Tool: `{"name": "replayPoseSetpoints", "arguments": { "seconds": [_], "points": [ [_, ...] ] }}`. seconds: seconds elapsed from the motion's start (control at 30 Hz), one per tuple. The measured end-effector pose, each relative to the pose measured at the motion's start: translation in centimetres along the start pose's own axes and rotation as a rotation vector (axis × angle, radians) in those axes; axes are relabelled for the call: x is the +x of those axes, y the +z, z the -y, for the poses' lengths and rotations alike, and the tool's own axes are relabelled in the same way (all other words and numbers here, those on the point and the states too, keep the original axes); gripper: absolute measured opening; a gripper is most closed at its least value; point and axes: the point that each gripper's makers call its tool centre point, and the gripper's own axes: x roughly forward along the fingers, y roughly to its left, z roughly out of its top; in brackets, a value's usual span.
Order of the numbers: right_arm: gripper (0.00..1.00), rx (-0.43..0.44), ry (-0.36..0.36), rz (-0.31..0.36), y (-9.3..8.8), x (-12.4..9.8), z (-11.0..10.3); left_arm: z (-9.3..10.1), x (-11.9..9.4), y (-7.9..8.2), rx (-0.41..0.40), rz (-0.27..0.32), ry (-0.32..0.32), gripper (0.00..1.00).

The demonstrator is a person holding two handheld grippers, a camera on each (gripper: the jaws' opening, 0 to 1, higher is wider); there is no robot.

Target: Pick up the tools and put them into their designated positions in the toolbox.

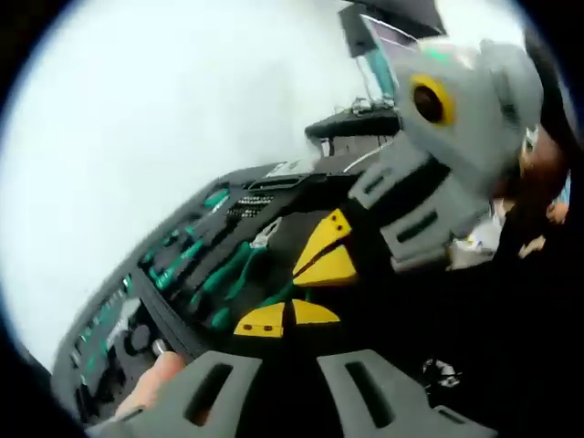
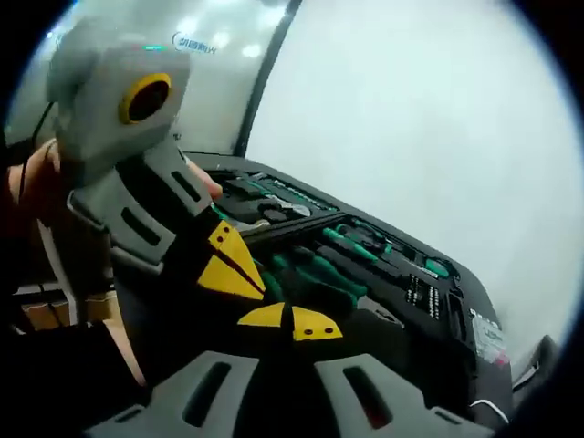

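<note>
Clearly both grippers hang close above the toolbox [image 1: 265, 205], which lies open on a white table [image 1: 164, 119] with green-handled tools [image 1: 196, 260] bedded in black foam.

Left gripper view: the left gripper [image 1: 292, 315] shows its yellow tips touching, so the jaws are shut, and nothing can be seen between them. The right gripper [image 1: 327, 251] comes in from the right, just beyond it over the toolbox, tips also together. A fingertip [image 1: 160, 374] shows at the near edge of the toolbox.

Right gripper view: the right gripper [image 2: 292, 321] has its yellow tips meeting and looks empty. The left gripper [image 2: 233, 260] enters from the left, over the same part of the toolbox [image 2: 365, 265], closed likewise.

Judging from this, no tool is in hand, so the step is to choose one and fetch it. To do it well: part the jaws before going down, take the tool across the middle of its handle, lift it level, and match its shape to the cut-out in the foam before letting go. With both grippers crowding one spot, move one at a time.

Counts: two grippers, one toolbox, one table. Green tools number several; the blur forbids an exact count. No loose tool outside the toolbox can be made out.
</note>
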Motion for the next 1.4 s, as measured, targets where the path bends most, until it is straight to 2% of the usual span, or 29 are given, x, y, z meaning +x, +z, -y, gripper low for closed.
{"name": "replayPoseSetpoints", "arguments": {
  "seconds": [0.07,0.1,0.13,0.17,0.27,0.3,0.33,0.37,0.4,0.43,0.47,0.53,0.57,0.6,0.63,0.67,0.7,0.73,0.77,0.8,0.87,0.9,0.97,1.03,1.23,1.4],
  "points": [
    [0.0,0.041,0.047,-0.015,-0.4,0.3,0.0,0.4,0.1,0.4,0.03,0.014,0.021,0.01],
    [0.0,0.037,0.053,-0.017,-0.5,0.5,0.2,0.8,0.2,0.4,0.023,0.027,0.01,0.01],
    [0.0,0.026,0.056,-0.013,-0.4,0.5,0.0,1.0,0.3,0.6,0.014,0.04,0.003,0.01],
    [0.0,-0.011,0.057,-0.016,-0.3,0.6,-0.1,1.0,0.4,0.5,-0.063,0.029,-0.004,0.01],
    [0.0,-0.047,0.066,-0.027,-0.1,0.6,-0.3,0.9,0.5,0.7,-0.054,0.041,-0.017,0.01],
    [0.0,-0.085,0.077,0.001,0.2,0.6,-0.3,1.0,-0.1,0.6,-0.014,0.026,-0.048,0.01],
    [0.0,-0.056,0.088,0.014,0.2,0.4,-0.2,0.6,-0.8,0.3,-0.07,-0.011,-0.054,0.02],
    [0.0,-0.034,0.102,0.0,-0.1,0.0,0.1,-1.0,-2.1,-0.6,-0.163,-0.086,-0.013,0.02],
    [0.0,-0.057,0.082,-0.051,-0.6,-0.8,0.9,-2.0,-2.9,-0.4,-0.178,-0.068,-0.003,0.02],
    [0.0,-0.074,0.02,-0.058,-0.3,-1.4,2.6,-2.7,-3.6,-0.1,-0.189,-0.043,-0.004,0.03],
    [0.0,0.005,-0.105,0.085,1.9,-2.6,5.6,-2.6,-4.1,-0.6,-0.178,-0.075,-0.031,0.03],
    [0.0,0.209,-0.159,0.129,2.3,-4.1,8.9,-2.2,-4.5,-0.9,-0.164,-0.085,-0.043,0.03],
    [0.0,0.268,-0.165,0.149,2.6,-4.4,9.7,-1.8,-4.3,-0.9,-0.151,-0.085,-0.048,0.03],
    [0.0,0.302,-0.164,0.149,2.6,-4.0,10.2,-1.5,-4.1,-0.8,-0.141,-0.083,-0.048,0.03],
    [0.0,0.289,-0.16,0.131,2.5,-3.6,10.2,-1.3,-3.7,-0.8,-0.127,-0.088,-0.044,0.03],
    [0.0,0.235,-0.124,0.107,2.6,-2.9,8.9,-1.0,-3.5,-0.8,-0.118,-0.093,-0.048,0.03],
    [0.0,0.215,-0.107,0.104,2.7,-2.5,8.1,-0.6,-3.2,-1.0,-0.11,-0.104,-0.065,0.03],
    [0.0,0.184,-0.042,0.083,2.8,-1.6,5.7,-0.3,-3.0,-1.2,-0.106,-0.119,-0.075,0.03],
    [0.0,0.175,0.004,0.067,2.6,-1.0,3.8,-0.6,-2.8,-1.2,-0.074,-0.124,-0.05,0.02],
    [0.0,0.138,0.077,0.034,2.1,-0.3,1.0,-0.1,-2.8,-1.3,-0.082,-0.139,-0.07,0.02],
    [0.0,0.037,0.146,-0.029,0.8,0.6,-1.8,-0.2,-2.7,-1.3,-0.06,-0.144,-0.068,0.02],
    [0.0,0.0,0.159,-0.059,0.1,0.8,-2.4,-0.1,-2.7,-1.2,-0.047,-0.148,-0.067,0.02],
    [0.0,0.027,0.141,-0.026,0.8,1.6,-2.0,0.0,-2.7,-1.2,-0.024,-0.164,-0.063,0.02],
    [0.0,0.03,0.175,-0.052,0.4,0.8,-1.7,0.1,-2.7,-1.2,0.002,-0.185,-0.058,0.02],
    [0.0,-0.043,0.212,-0.128,0.2,1.2,-2.2,0.3,-2.8,-1.6,0.008,-0.201,-0.081,0.01],
    [0.0,-0.108,0.197,-0.103,0.1,1.1,-2.5,0.4,-2.8,-1.7,0.008,-0.214,-0.089,0.01]
  ]
}}
